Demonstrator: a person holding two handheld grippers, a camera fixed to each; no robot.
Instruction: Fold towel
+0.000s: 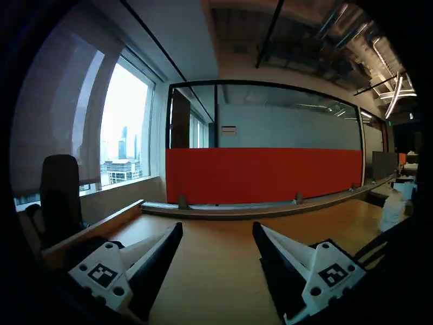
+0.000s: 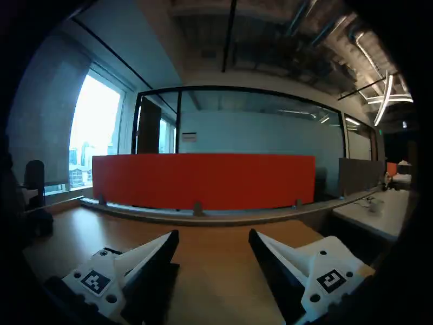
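While both tools hung low over the wooden desk, the left gripper stood spread wide, bare wood showing between its two fingers, and the right gripper was spread just as wide over the same top. Ahead of each lay an open stretch of desk running to the back edge, where a grey rail carried an orange divider panel with a glass wall behind it. On the left a raised wooden lip closed the desk, with a black chair beyond it under the bright window. Near the desk's far right edge, well apart from the left gripper, sat a pale crumpled heap; I could not tell whether it was the towel. Right of the right gripper, a white side desk stood just past the wood.
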